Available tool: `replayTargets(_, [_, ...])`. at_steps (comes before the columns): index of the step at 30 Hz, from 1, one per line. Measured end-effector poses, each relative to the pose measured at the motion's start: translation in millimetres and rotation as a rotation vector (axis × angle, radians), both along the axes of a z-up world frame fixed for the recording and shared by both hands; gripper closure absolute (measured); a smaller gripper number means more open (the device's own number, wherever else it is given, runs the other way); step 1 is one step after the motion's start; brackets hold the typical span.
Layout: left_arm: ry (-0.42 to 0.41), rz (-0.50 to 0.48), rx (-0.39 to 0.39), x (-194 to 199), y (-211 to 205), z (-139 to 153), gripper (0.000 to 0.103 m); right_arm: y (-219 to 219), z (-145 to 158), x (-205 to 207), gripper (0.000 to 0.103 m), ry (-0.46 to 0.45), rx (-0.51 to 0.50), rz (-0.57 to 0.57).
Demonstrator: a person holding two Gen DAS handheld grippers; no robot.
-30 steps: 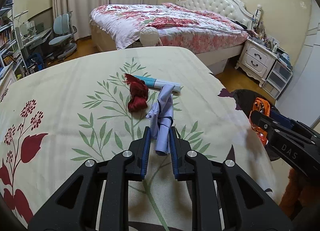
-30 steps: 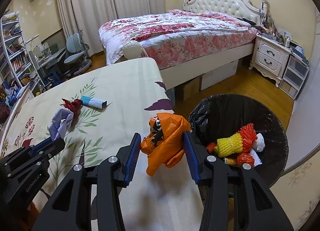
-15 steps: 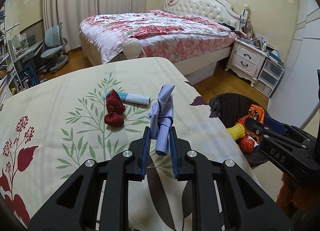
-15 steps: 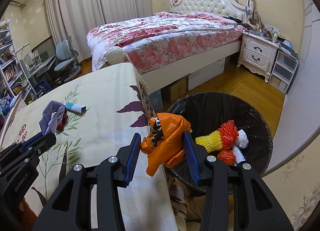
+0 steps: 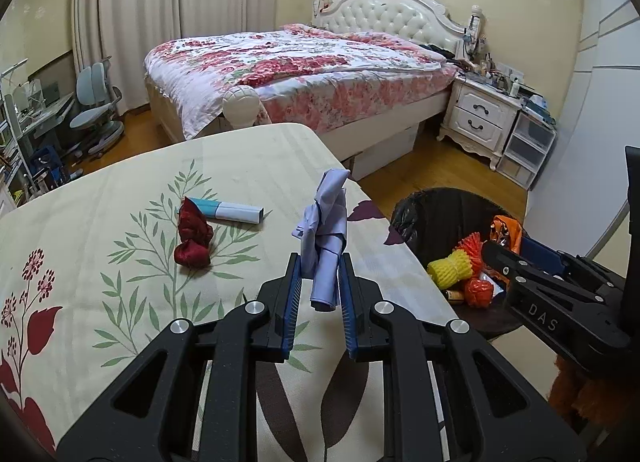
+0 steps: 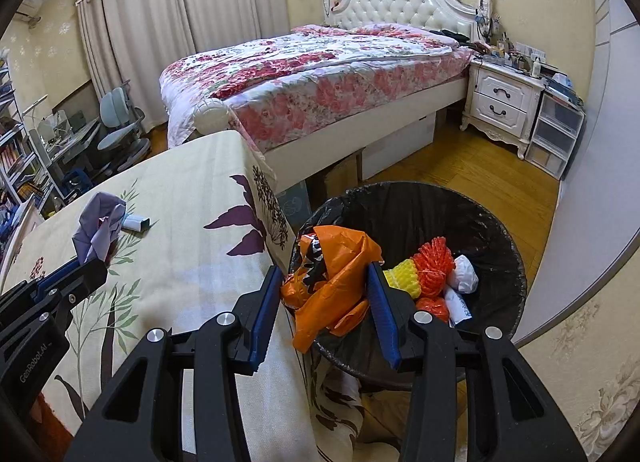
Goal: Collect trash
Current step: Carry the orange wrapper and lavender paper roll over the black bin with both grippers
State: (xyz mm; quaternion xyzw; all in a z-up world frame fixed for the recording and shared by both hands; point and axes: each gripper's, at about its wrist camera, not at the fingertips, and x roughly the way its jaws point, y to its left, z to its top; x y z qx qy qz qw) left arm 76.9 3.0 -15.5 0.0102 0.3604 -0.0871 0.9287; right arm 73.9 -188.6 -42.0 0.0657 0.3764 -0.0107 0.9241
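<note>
Left gripper (image 5: 319, 288): I have its blue-padded jaws nearly closed, pinching a crumpled pale lavender paper wad (image 5: 326, 230) by its lower end; the wad stands upright above the table.
Right gripper (image 6: 326, 302): I hold its jaws about half apart, clamped on a crinkled orange plastic bag with black print (image 6: 332, 274), which hangs at the near rim of the bin.
Lavender wad, look: folded and twisted, tallest at the top, one rolled end poking below the pads.
Orange bag, look: bunched, glossy, a loose flap drooping under the jaws.
Bin: round wastebasket with black liner (image 6: 500, 234), on the floor just beside the table edge; I see a yellow foam net (image 6: 404, 276), a red-orange mesh bundle (image 6: 434, 262) and white scraps (image 6: 464, 278) inside.
Table: cream floral tablecloth (image 5: 100, 198); on it lie a dark red crumpled wrapper (image 5: 192, 238) touching a white and teal carton (image 5: 234, 212).
</note>
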Motion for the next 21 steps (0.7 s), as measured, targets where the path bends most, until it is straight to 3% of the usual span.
replayTargets(21, [0.019,-0.086,0.026,22.6,-61.3,-12.6,0.085,-54.1,-6.8,5.4,0.059,0.01,0.003,-0.111])
